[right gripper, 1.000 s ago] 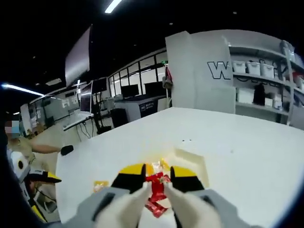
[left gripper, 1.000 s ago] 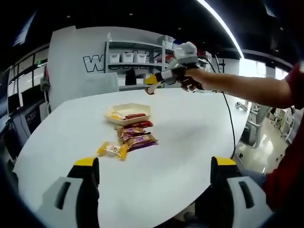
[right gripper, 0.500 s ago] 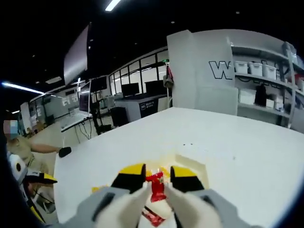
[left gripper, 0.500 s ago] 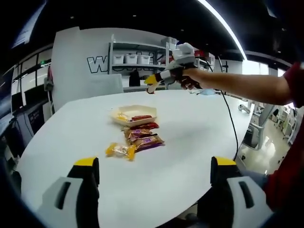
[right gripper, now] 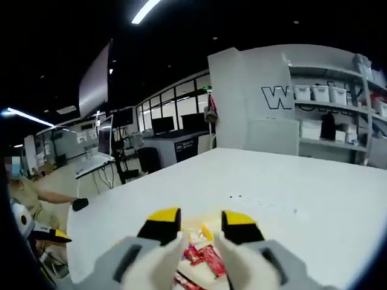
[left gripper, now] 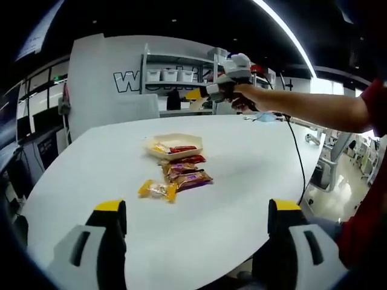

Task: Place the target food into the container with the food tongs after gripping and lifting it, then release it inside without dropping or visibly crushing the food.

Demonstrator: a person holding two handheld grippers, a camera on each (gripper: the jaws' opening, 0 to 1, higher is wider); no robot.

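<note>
An office-like lab: shelving with bins (left gripper: 170, 75), monitor desks (right gripper: 172, 130).

Tool (right gripper: 201, 220): jaws standing apart, hanging over the counter (right gripper: 314, 199).
Snacks (right gripper: 204, 258): red packets lying below the jaws.

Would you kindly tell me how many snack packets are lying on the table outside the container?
3, all in front of the container: a red packet nearest its rim, a purple packet behind that, and a yellow packet furthest out. Overlapping wrappers may hide another.
</note>
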